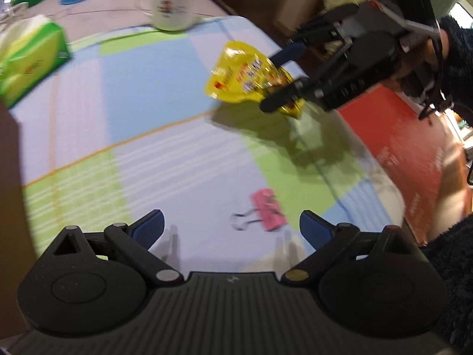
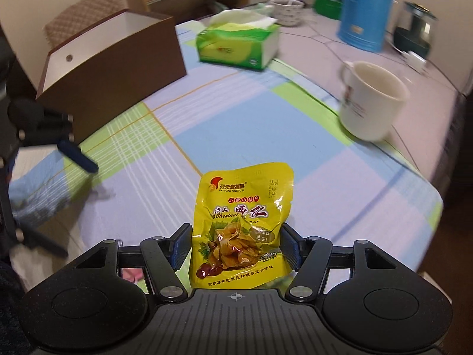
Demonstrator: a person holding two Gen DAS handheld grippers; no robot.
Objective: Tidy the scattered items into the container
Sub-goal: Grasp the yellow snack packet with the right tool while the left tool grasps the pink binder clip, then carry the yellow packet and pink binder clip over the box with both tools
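Observation:
A yellow chestnut snack packet (image 2: 241, 224) stands upright between the blue pads of my right gripper (image 2: 236, 245), which is shut on it. In the left wrist view the same packet (image 1: 245, 78) hangs above the checked cloth, held by the right gripper (image 1: 280, 80). A pink binder clip (image 1: 264, 213) lies on the cloth just ahead of my left gripper (image 1: 232, 227), which stands open with nothing between its fingers. The brown open box (image 2: 112, 62) sits at the far left of the table; the left gripper (image 2: 71, 148) shows in front of it.
A white mug (image 2: 369, 100) stands at the right, a green tissue box (image 2: 239, 44) behind the middle, a blue flask (image 2: 366, 9) and a bowl (image 2: 288, 10) farther back. A red panel (image 1: 414, 159) lies beyond the table's right edge. A dark fuzzy sleeve (image 1: 455, 281) is near.

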